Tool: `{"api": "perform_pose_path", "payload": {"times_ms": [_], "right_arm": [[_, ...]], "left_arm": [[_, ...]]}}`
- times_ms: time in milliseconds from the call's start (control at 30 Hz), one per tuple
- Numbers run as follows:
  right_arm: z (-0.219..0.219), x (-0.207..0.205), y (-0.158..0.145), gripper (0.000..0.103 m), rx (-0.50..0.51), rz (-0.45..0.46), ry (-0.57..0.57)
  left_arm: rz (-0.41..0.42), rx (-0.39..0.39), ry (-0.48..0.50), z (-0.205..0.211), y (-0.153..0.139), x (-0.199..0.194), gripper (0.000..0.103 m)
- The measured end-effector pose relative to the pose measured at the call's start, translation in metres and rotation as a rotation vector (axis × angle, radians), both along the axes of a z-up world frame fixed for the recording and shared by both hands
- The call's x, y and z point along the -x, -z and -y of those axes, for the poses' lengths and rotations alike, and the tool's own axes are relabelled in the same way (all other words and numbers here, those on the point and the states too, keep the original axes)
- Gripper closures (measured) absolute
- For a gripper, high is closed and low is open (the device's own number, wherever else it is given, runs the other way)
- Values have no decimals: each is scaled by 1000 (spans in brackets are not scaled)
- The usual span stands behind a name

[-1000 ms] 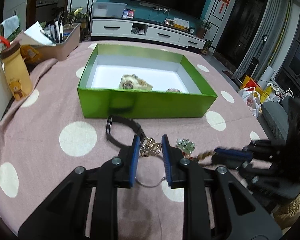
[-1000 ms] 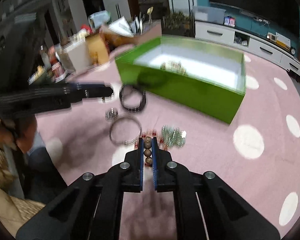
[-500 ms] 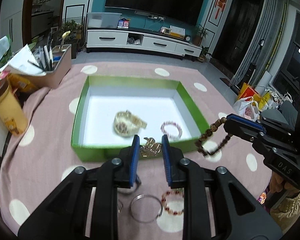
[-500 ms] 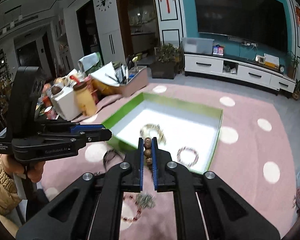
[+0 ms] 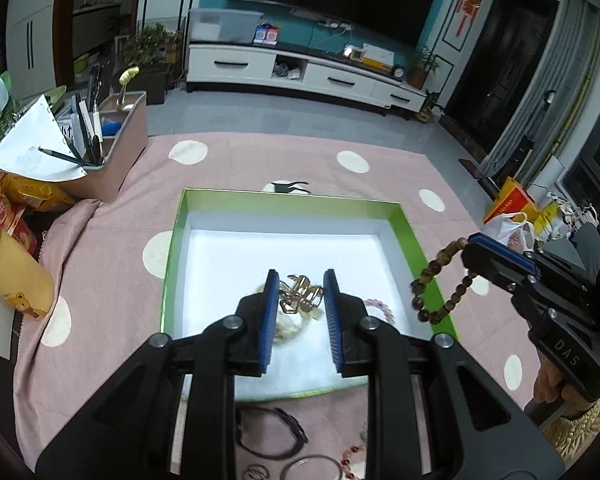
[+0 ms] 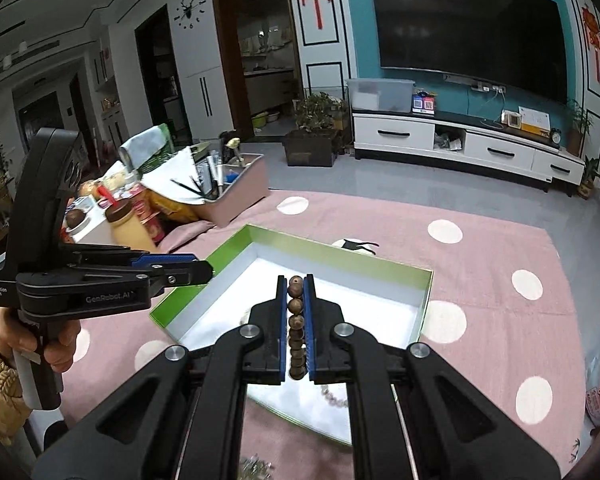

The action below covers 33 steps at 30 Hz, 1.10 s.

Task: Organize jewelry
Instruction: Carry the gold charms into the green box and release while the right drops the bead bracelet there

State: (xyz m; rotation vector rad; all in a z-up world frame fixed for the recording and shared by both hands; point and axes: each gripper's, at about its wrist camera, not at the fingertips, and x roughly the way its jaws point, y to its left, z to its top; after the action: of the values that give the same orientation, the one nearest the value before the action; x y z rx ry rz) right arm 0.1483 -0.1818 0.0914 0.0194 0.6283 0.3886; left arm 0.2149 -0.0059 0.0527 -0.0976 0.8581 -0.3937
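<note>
The pink, white-dotted cloth on the bench (image 5: 112, 280) is soft. The green box (image 5: 410, 232), smooth card with a white floor, sits mid-bench. The left gripper (image 5: 300, 300) hangs over it, jaws pinching a gold chain piece (image 5: 302, 294); the right gripper (image 6: 296, 328) has its jaws pressed on a wooden bead bracelet (image 5: 440, 280) above the box's right wall. Released there, the round beads may catch the rim and spill onto the cloth.

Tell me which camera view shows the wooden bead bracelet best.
The left wrist view: the wooden bead bracelet hangs as an open loop from the right gripper beside the green box. The right wrist view shows only a straight row of its beads clamped between the jaws.
</note>
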Motion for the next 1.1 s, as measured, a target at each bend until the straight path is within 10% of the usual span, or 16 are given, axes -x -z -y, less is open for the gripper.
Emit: {"api": "perform_pose_path", "payload": {"times_ms": [767,900,1100], "right_arm": [[11,-71,52,96,12,-160,87],[19,-71,51,69,-5,-158,123],[32,-40,40,69,-32,-114,138]], "left_arm": [[-175,-72,-100,-8,63,-68,80],[-168,-76,-103,-9,61,-66,63],[-129,-39,-134,-24,45,-48,48]]}}
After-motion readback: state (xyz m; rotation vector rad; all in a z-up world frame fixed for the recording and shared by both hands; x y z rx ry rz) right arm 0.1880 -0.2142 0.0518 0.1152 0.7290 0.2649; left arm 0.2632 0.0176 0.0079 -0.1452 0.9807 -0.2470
